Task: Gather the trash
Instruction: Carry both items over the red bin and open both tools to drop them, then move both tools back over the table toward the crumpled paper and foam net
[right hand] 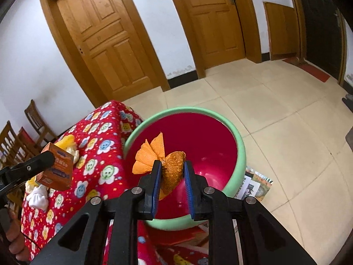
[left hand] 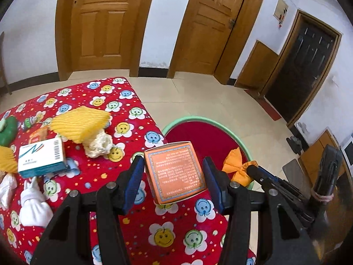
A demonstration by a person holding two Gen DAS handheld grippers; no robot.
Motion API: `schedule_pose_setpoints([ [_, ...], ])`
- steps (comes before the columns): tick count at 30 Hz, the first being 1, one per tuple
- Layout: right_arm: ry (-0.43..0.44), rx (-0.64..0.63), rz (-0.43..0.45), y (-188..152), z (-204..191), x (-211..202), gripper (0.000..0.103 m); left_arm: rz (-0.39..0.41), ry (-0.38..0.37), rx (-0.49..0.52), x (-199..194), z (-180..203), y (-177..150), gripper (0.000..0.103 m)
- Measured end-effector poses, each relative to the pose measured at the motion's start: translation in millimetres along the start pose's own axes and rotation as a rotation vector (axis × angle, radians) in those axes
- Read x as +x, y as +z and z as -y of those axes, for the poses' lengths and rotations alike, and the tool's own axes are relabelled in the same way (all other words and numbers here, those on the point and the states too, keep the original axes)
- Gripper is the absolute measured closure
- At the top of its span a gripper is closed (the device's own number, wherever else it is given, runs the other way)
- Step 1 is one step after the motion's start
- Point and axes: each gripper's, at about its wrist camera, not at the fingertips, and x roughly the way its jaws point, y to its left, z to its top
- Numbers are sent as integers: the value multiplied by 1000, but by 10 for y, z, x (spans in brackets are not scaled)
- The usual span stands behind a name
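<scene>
My left gripper [left hand: 173, 176] is shut on an orange box [left hand: 175, 174] and holds it above the table's right edge, next to the basin. The box also shows in the right wrist view [right hand: 58, 167]. My right gripper [right hand: 171, 176] is shut on a crumpled orange wrapper [right hand: 172, 172] and holds it over the red basin with a green rim [right hand: 238, 154]. The wrapper [left hand: 236, 169] and basin [left hand: 198, 119] also show in the left wrist view. More trash lies on the red flowered tablecloth [left hand: 141, 220].
On the table lie a yellow ridged wrapper [left hand: 81, 123], a crumpled tissue [left hand: 99, 144], a white and teal box [left hand: 42, 158], white paper wads [left hand: 33, 207] and a green item [left hand: 8, 130]. Wooden chairs [right hand: 26, 132] stand at the far left. Papers [right hand: 256, 186] lie on the tiled floor by the basin.
</scene>
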Motion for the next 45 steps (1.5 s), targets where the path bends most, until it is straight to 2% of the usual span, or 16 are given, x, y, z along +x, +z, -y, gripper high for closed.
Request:
schedule_pose_setpoints([
  [6,4,16,-7,6,109,91,73,-16,-10,20,153,93,19,47],
  [20,1,80,45,66,327,-73,73,-68,-76,91,530,383,11,47],
  [24,3,90,50,79,337,-87,73,-83,-73,108,577,445,1,45],
  [26,3,91,51,77,344,-100,72,-81,-73,104,571,449,-4,42],
  [38,13,79,56,78,274,-195,71,-44,-54,48,316,315,-4,42],
  [42,19,71,65,87,206,-248,61,-32,-43,24,210,235,-14,42],
  [45,25,60,71,90,138,-290,60,-20,-34,1,116,162,-30,42],
])
